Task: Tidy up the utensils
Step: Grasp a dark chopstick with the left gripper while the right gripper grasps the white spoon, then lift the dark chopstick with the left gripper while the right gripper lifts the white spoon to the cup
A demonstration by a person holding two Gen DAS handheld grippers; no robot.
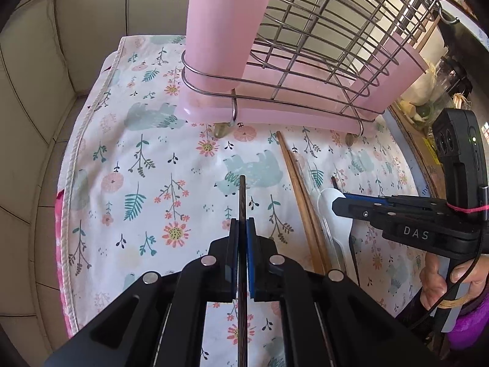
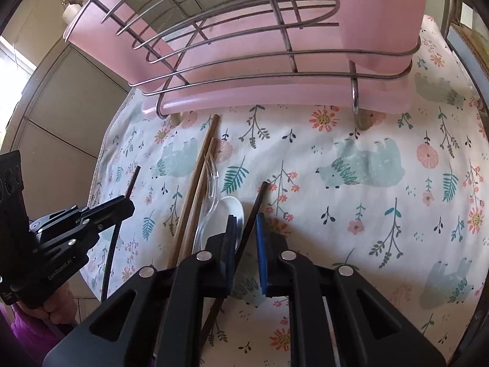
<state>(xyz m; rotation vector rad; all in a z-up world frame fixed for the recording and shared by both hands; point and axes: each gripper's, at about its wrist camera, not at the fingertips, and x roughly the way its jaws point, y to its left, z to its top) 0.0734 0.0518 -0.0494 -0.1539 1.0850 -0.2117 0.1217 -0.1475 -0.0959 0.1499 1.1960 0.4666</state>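
My left gripper (image 1: 242,224) is shut on a dark chopstick (image 1: 242,192), which runs straight between its pads above the floral cloth (image 1: 146,159). From the right wrist view the left gripper (image 2: 130,203) is at the left, with that chopstick's tip (image 2: 134,177) poking out. My right gripper (image 2: 246,223) stands open, its jaws narrow around a second dark chopstick (image 2: 259,195) lying on the cloth, with a gap at each pad. Beside it lie a white spoon (image 2: 235,211), a clear plastic utensil (image 2: 211,171) and two wooden chopsticks (image 2: 198,177).
A wire rack (image 1: 321,46) on a pink drip tray (image 1: 275,111) stands at the far edge of the cloth, with a pink cup (image 1: 220,24) in its left end. Jars (image 1: 428,91) crowd the right. A person's hand (image 1: 443,278) holds the right gripper (image 1: 337,204).
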